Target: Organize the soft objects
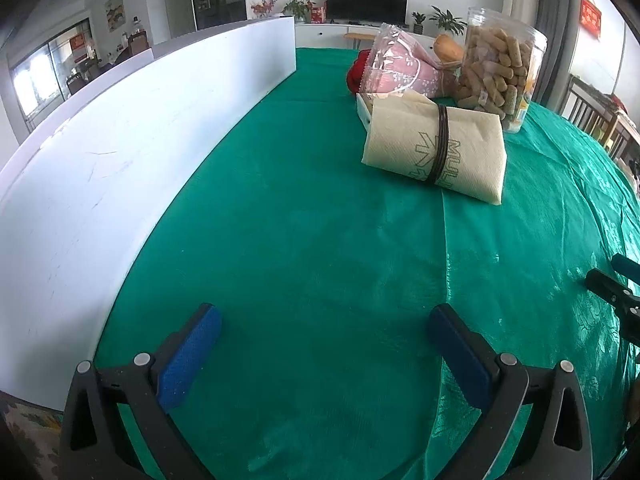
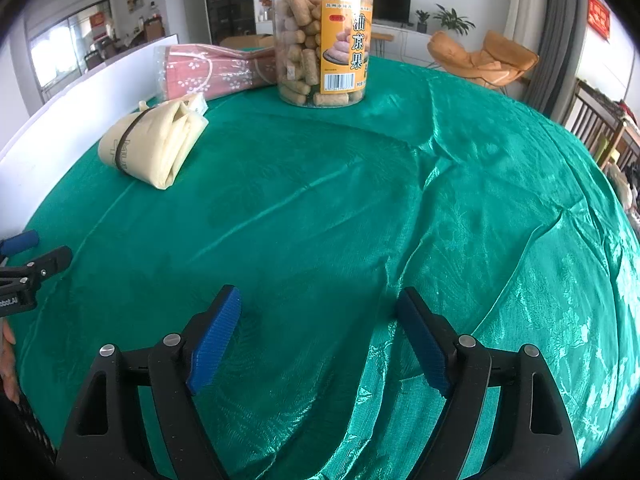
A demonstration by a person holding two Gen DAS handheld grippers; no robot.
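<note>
The left gripper (image 1: 324, 330) hangs low over the green cloth (image 1: 312, 240) with its jaws spread wide and nothing between the blue pads (image 1: 188, 360). The right gripper (image 2: 318, 334) is likewise spread wide and empty above the same cloth (image 2: 360, 200); its tip also shows at the right edge of the left wrist view (image 1: 612, 284), and the left gripper's tip shows at the left edge of the right wrist view (image 2: 36, 264).

Taking the jar (image 2: 322, 38) of snack sticks as the landmark: the napkin bundle (image 2: 154, 144), cream-coloured and cinched by a dark band, lies on the cloth in front of the jar and to its left, well apart from both grippers. In the left wrist view the bundle (image 1: 436, 148) sits just beside the jar (image 1: 500, 68), its far end lying over a white box (image 1: 365, 110). The pink bag (image 2: 212, 70) in clear wrap lies immediately left of the jar, apparently touching it. Something red (image 1: 356, 74) peeks out behind that bag (image 1: 400, 66).

A white board (image 1: 120, 152) stands along the cloth's left edge, well left of the jar.
</note>
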